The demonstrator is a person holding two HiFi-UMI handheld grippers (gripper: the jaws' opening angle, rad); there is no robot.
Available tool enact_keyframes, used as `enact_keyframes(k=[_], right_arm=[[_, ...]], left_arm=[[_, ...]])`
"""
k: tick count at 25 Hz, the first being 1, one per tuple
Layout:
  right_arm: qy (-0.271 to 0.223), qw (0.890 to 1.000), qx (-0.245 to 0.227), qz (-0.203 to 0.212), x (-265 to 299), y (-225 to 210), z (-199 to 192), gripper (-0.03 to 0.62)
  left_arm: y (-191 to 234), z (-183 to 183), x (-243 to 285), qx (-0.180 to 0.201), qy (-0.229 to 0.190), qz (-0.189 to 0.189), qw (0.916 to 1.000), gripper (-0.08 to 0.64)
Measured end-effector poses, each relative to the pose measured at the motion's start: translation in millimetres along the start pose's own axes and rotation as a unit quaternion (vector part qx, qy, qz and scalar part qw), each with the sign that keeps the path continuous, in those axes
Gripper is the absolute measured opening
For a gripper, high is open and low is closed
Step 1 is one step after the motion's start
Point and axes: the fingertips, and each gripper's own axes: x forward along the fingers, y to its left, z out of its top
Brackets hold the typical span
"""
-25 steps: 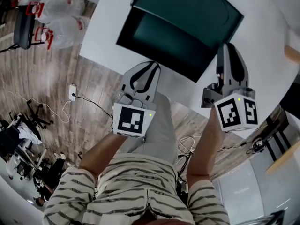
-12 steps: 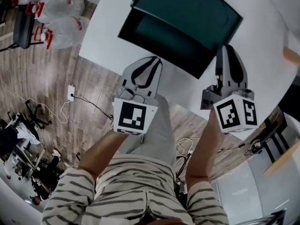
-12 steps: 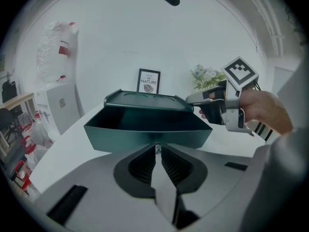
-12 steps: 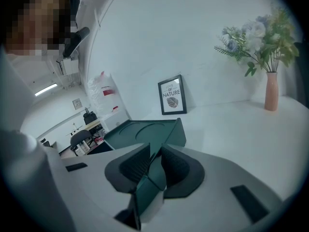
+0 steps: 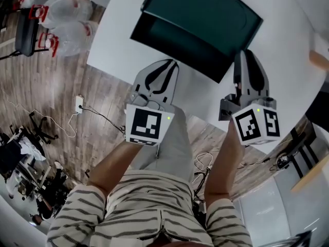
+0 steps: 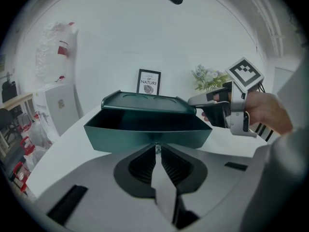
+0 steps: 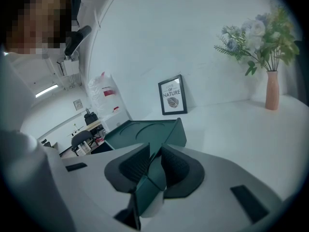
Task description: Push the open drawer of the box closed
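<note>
White table (image 5: 119, 44) seen at top, green box (image 5: 208, 9) with open drawer (image 5: 175, 40) set on it; wood floor (image 5: 54, 94) at left. Left gripper (image 5: 166, 64), right gripper (image 5: 247, 53) jaws pressed together, nothing held.

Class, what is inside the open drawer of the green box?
In the head view the drawer shows only its bare dark floor, with no contents visible. Its back part runs under the top of the box and is covered.

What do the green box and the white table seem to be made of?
Box: probably moulded plastic, dark green, satin; thin walls, rounded corners, soft sheen.
Table: smooth matte white top, perhaps laminate or painted board; the look leaves it open.
</note>
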Motion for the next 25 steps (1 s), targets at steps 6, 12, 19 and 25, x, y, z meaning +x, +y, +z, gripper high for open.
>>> enact_keyframes(k=[6, 12, 19, 25], right_arm=[[0.0, 1.0, -0.001, 0.003, 0.7, -1.2, -2.0, 0.084], [0.001, 1.0, -0.003, 0.0, 0.1, 0.0, 0.1, 0.084], [0.004, 1.0, -0.007, -0.002, -0.4, -0.8, 1.4, 0.084], [0.011, 1.0, -0.006, -0.008, -1.0, -1.5, -2.0, 0.083]], left_arm=[[1.2, 2.0, 5.9, -0.003, -0.001, 0.005, 1.0, 0.037], [2.3, 9.3, 10.4, -0.003, -0.002, 0.002, 1.0, 0.037], [2.4, 13.3, 15.3, -0.003, -0.003, 0.006, 1.0, 0.035], [3.3, 15.2, 20.0, -0.002, -0.001, 0.003, 1.0, 0.035]])
